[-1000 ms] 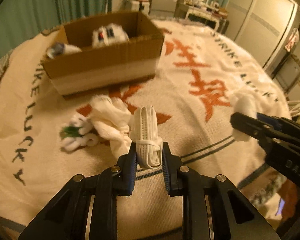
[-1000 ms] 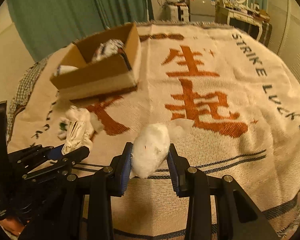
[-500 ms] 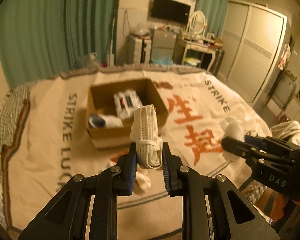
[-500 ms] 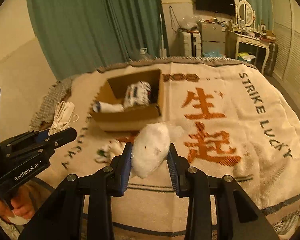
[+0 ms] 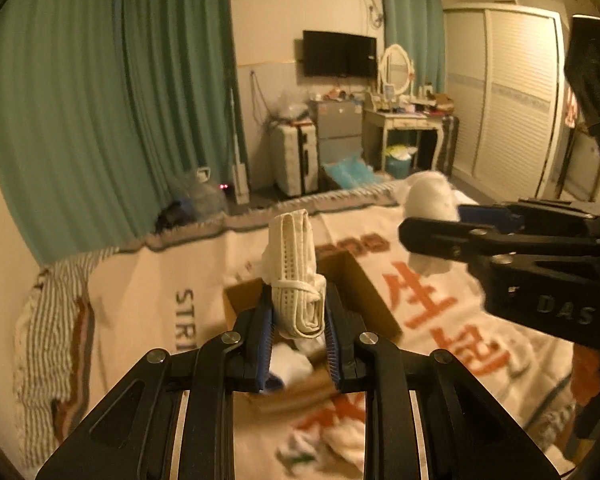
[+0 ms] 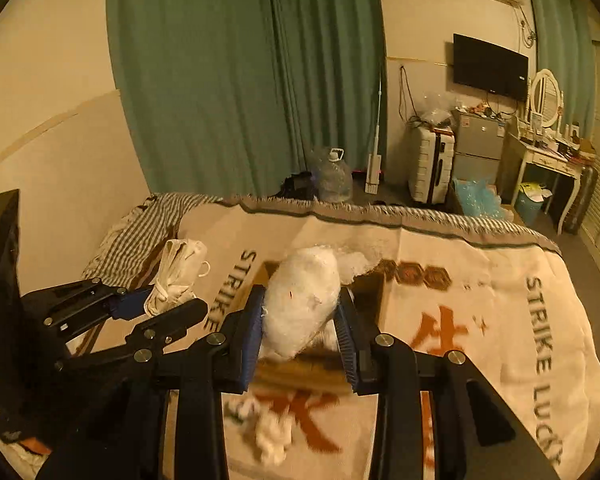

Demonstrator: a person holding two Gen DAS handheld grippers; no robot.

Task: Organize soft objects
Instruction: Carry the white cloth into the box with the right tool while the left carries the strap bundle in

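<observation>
Left wrist view: the left tool (image 5: pixel 298 326) has come up off the bed (image 5: pixel 172 276) since a second ago, its jaws clamped narrow on the rolled cloth (image 5: pixel 296 276), which stands upright between the blue pads. Back then the box (image 5: pixel 364 288) sat well ahead on the blanket; now it lies directly under and behind the roll, its open top peeking out either side. To the right, the right tool (image 5: pixel 432 236) hangs level with it, pinching the white bundle (image 5: pixel 430 200). Both loads look lifted clear and nearly over the box, so dropping them in seems the next step. A few loose pieces (image 5: pixel 324 444) remain on the blanket below, blurred.

Right wrist view: the right tool (image 6: pixel 302 334) grips the bundle (image 6: pixel 300 300) firmly at a middling width, the wrap bulging between the pads. It too has risen; the box (image 6: pixel 370 288) now shows just behind the bundle, mostly hidden. At left, the left tool (image 6: pixel 168 300) holds its roll (image 6: pixel 176 272) beside it. 1 small white heap (image 6: pixel 270 436) lies on the bed underneath, not yet collected.
</observation>
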